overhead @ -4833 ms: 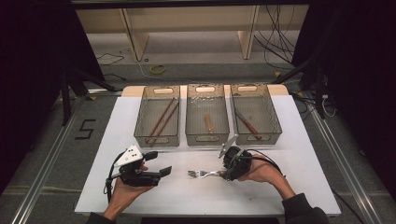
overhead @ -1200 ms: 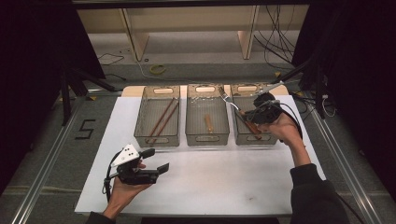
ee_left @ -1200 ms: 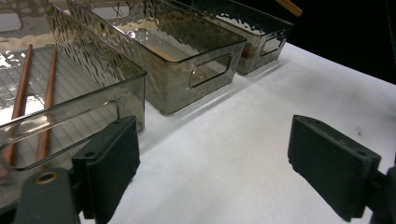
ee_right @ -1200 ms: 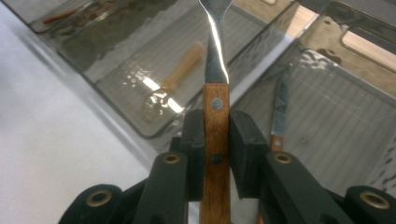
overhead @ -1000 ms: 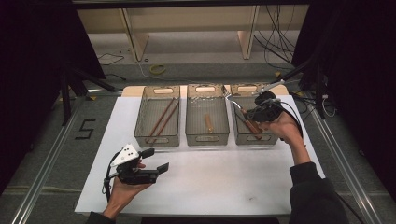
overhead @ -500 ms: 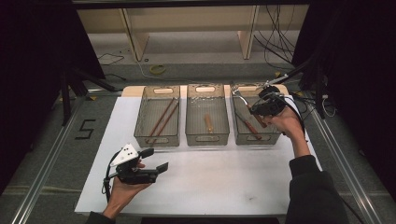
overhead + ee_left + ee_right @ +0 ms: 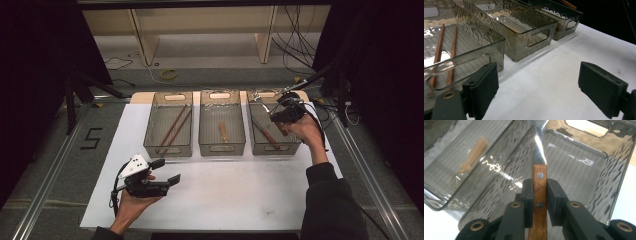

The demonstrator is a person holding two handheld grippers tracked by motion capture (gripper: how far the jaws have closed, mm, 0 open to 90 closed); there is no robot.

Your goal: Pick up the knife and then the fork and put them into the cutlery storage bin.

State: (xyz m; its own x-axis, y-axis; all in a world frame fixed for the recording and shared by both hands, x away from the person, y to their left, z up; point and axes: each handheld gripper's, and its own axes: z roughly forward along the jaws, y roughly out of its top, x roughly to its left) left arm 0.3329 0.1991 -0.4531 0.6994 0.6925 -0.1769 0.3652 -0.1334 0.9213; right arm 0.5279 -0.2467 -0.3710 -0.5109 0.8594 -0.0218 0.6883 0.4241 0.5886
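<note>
My right gripper [image 7: 539, 192] clamps the fork [image 7: 539, 182] by its riveted wooden handle; its steel neck reaches ahead over the ribbed, smoky plastic bin [image 7: 584, 160]. My left gripper [image 7: 536, 87] gapes empty.

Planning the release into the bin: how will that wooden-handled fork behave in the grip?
The fork looks rigid: metal neck, riveted wood handle, so likely no flex. The right gripper clamps its flat handle sides, so it probably won't twist. It would probably not roll in the right bin.
</note>
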